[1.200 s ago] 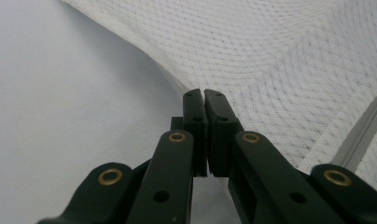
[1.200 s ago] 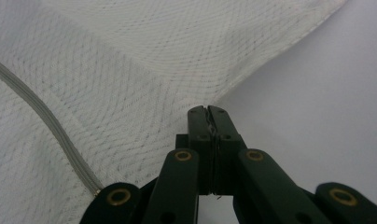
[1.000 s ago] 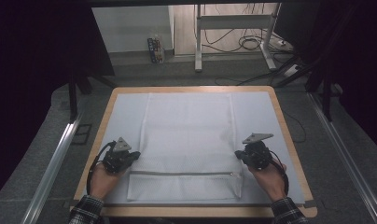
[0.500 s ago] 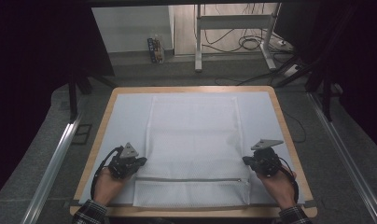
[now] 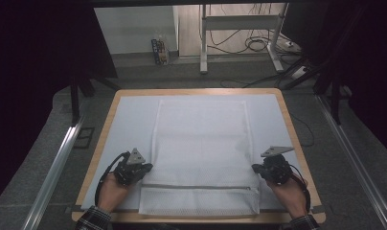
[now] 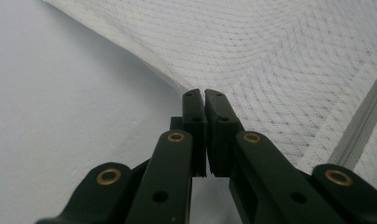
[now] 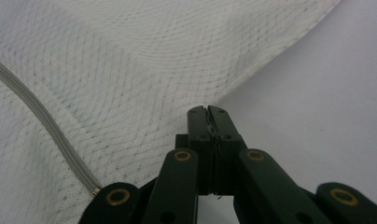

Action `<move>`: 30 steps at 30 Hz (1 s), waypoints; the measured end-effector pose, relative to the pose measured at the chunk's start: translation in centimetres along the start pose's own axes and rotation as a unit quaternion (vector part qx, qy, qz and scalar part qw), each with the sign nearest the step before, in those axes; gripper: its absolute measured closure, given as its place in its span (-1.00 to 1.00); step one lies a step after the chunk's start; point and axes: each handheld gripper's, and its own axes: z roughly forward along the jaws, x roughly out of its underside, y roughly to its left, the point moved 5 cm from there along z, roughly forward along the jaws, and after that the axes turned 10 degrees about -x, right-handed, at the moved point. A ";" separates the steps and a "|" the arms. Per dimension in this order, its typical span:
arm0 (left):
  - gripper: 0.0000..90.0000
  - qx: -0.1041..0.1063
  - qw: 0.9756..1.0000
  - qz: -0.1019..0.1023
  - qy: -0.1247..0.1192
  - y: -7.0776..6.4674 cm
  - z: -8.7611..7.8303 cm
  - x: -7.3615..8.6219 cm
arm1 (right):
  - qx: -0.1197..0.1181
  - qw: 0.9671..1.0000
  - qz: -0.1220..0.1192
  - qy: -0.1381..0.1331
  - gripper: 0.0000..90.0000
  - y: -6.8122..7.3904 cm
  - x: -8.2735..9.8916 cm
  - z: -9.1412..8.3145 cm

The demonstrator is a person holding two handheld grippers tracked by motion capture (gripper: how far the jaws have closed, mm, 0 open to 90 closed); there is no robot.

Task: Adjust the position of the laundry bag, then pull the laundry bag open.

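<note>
From the high view, a white mesh bag (image 5: 201, 153) lies flat in the middle of the surface (image 5: 129, 120), its near part folded over so the zip (image 5: 199, 187) runs left to right close to the near edge. The left gripper (image 5: 144, 168) sits at the bag's left edge and the right gripper (image 5: 256, 168) at its right edge, level with each other just beyond the zip; such a matched hold would keep the mesh taut and square, likely for a fold or a pull. There is bare surface on both sides of the bag and a wide stretch towards the far edge, but little room between the fold and the near rim. In the left gripper view, the fingers (image 6: 196, 122) are closed together with the bag's edge (image 6: 168, 79) pinched at their tips. In the right gripper view, the fingers (image 7: 199, 128) are likewise closed, with the mesh edge (image 7: 233, 91) caught between them and the zip's end (image 7: 91, 189) close beside them.
</note>
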 end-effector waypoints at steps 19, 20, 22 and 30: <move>-0.17 0.003 0.999 -0.038 -0.018 0.3 -0.2 0.2 | 0.018 1.000 -0.012 -0.015 0.11 -0.6 0.6 -0.3; -0.35 0.005 0.999 -0.044 -0.022 0.2 -0.2 0.2 | 0.017 1.000 -0.013 -0.017 0.03 -0.6 0.6 -0.4; -0.62 0.006 0.998 -0.051 -0.031 0.1 -0.4 0.2 | 0.011 1.000 -0.003 -0.027 -0.17 -0.9 0.7 -0.3; -0.78 -0.002 0.998 -0.046 -0.037 0.2 -0.5 0.1 | 0.012 0.999 -0.004 -0.042 -0.35 -1.1 0.5 -0.4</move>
